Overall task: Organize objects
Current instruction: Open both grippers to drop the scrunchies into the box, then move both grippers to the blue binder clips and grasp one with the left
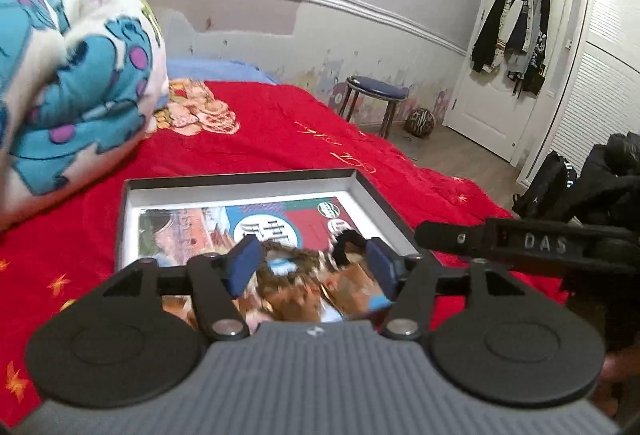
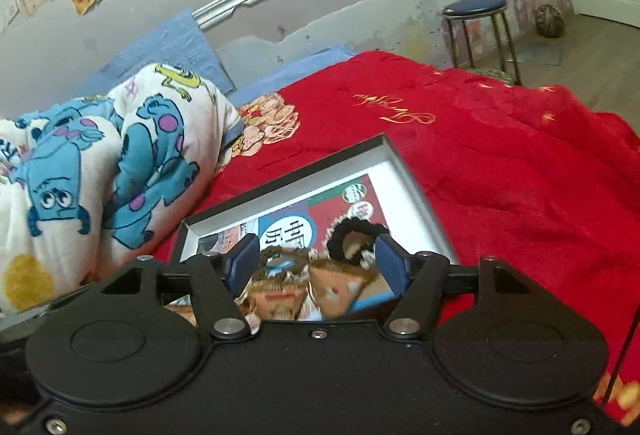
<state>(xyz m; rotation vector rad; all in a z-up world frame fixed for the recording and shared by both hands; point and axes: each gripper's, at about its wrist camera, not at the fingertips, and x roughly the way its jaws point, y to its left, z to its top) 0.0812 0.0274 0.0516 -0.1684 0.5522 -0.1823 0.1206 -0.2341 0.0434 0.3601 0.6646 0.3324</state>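
You see a red bedspread (image 1: pixel 320 131) with gold embroidery, a white blanket (image 2: pixel 100 171) printed with blue, purple-spotted monsters, a black-rimmed box (image 1: pixel 248 191) with a white inside, blue pads (image 1: pixel 244 271) on black grippers, a blue-topped stool (image 2: pixel 476 5).

"DAS", likely, on right claw (image 1: pixel 436 235)

We see a plush red bedspread (image 2: pixel 500 163) with glossy gold embroidery, and a soft printed fleece blanket (image 2: pixel 120 171). The shallow box (image 1: pixel 370 187) looks like matt cardboard, holding glossy printed paper (image 1: pixel 280 223). Each claw (image 1: pixel 312 267) is matt black plastic with shiny metal rivets; the pads (image 1: pixel 244 267) look like blue rubber.
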